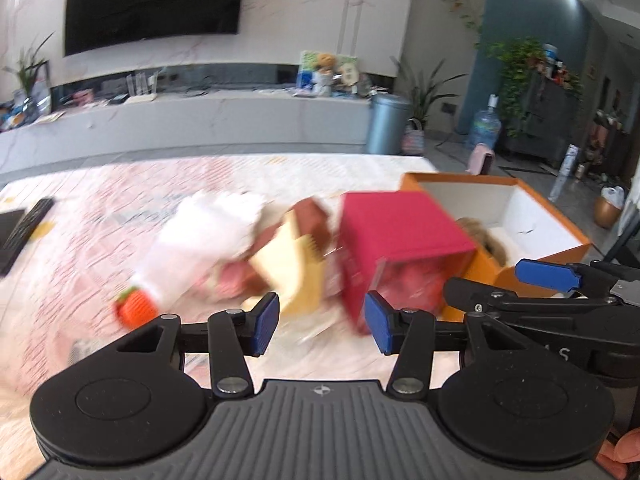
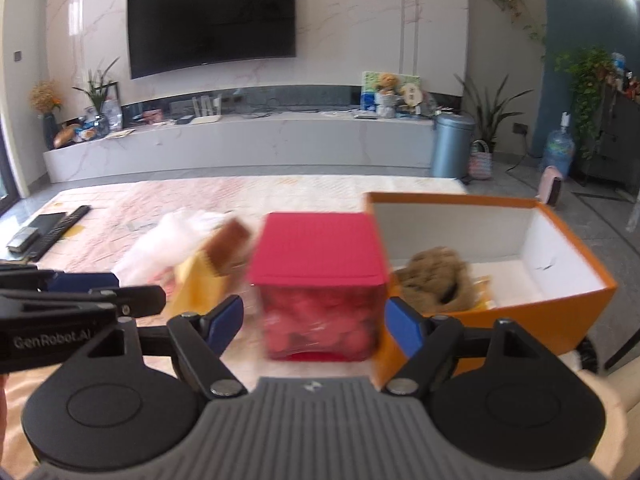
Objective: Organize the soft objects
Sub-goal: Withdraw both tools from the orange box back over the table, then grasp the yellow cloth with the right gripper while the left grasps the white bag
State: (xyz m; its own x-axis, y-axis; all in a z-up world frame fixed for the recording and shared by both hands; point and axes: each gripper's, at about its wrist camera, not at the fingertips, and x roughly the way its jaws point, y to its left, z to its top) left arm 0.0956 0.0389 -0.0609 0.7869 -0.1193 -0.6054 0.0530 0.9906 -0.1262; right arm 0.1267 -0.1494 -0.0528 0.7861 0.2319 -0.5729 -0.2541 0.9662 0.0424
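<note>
A pink patterned mat (image 2: 280, 196) covers the surface in a living room with a wall TV (image 2: 212, 20). Both the left gripper (image 1: 322, 320) and right gripper (image 2: 316, 320) gape, empty. Soft toys (image 1: 224, 240) lie beside a red box (image 2: 320, 272) and orange box (image 2: 540, 312).

The left tongs (image 1: 322, 322) and the right tongs (image 2: 316, 322) look the same: black arms, blue pads, shiny round screws, two big black discs and a grey ribbed base. White letters say "GenRobot.AI".
</note>
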